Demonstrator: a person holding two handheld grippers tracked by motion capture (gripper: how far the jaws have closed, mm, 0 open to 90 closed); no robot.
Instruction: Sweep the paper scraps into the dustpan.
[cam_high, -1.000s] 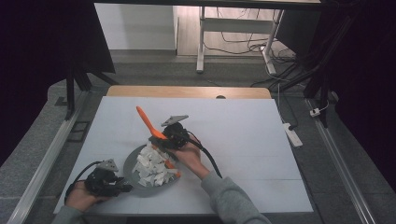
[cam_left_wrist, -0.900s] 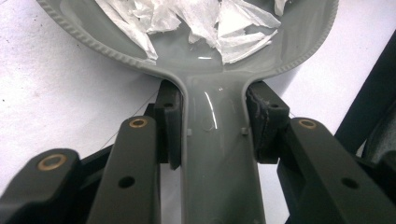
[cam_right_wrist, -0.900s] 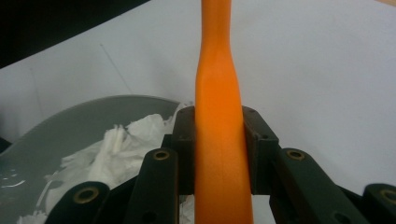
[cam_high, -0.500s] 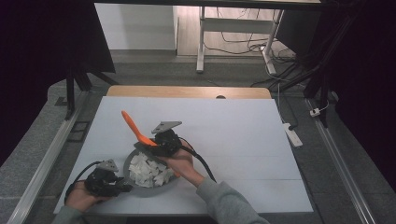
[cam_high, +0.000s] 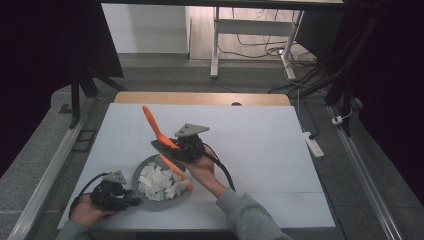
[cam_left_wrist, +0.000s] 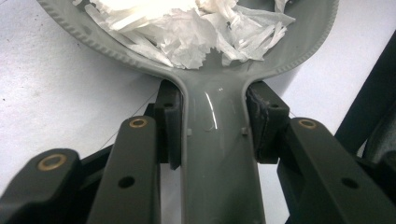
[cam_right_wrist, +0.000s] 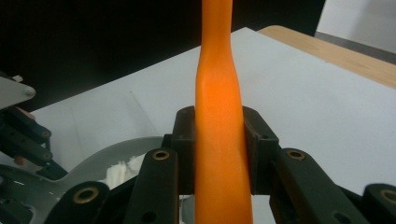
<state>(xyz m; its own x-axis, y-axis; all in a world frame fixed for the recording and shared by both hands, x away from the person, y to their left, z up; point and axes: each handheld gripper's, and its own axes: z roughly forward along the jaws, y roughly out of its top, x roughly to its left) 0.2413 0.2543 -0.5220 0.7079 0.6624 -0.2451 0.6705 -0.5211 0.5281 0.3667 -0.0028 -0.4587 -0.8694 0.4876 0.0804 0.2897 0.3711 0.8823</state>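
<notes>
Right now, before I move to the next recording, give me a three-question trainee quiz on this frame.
1. True or false: the left tongs clamp the grey pan by its handle.
2. What do the right tongs hold: A) a brush, B) an orange spatula, C) a cup?
3. Fill in: the pan holds white ____.

Key
1. True; the jaws press on both sides of the handle.
2. B; its handle runs between the jaws.
3. Paper scraps, by their look.

Grey pan (cam_high: 161, 200) on table, heaped with white shreds (cam_high: 159, 181); orange spatula (cam_high: 165, 145) tilted over its rim.
</notes>
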